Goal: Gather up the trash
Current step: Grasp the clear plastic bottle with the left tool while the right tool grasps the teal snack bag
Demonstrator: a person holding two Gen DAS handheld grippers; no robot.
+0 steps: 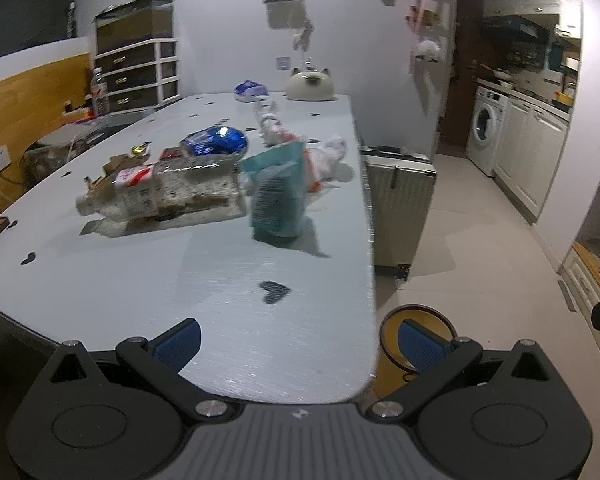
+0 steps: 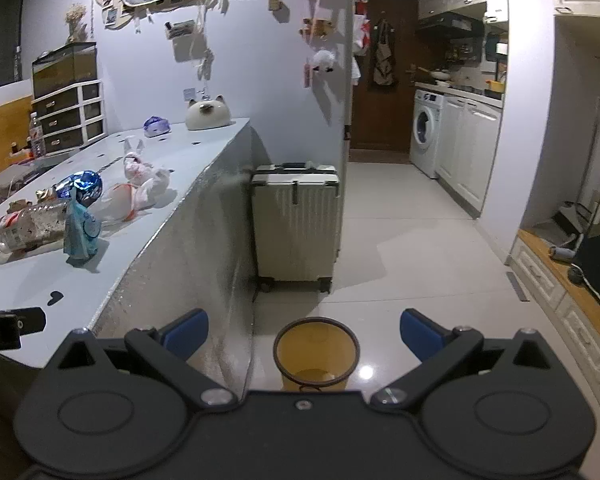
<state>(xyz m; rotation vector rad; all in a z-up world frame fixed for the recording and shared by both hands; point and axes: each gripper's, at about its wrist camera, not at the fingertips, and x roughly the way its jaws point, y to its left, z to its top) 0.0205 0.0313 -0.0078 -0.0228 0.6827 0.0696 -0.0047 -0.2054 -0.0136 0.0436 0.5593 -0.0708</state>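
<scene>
Left wrist view: the left gripper point(image 1: 298, 340) hangs released, jaws wide apart and empty, over the near end of the table point(image 1: 140, 272). The trash sits mid-table in a loose cluster — one clear plastic bottle point(image 1: 160, 196) lying on its side, one teal pouch point(image 1: 276, 196) upright just beside it, one blue foil wrapper point(image 1: 216, 142) behind, one crumpled white bag point(image 1: 326, 160) near the right edge.

Right wrist view: the right gripper point(image 2: 304, 334) is likewise spread and empty, off the table's side — one yellow bin point(image 2: 316, 354) stands on the floor between its fingers, one pale suitcase point(image 2: 296, 224) beyond
</scene>
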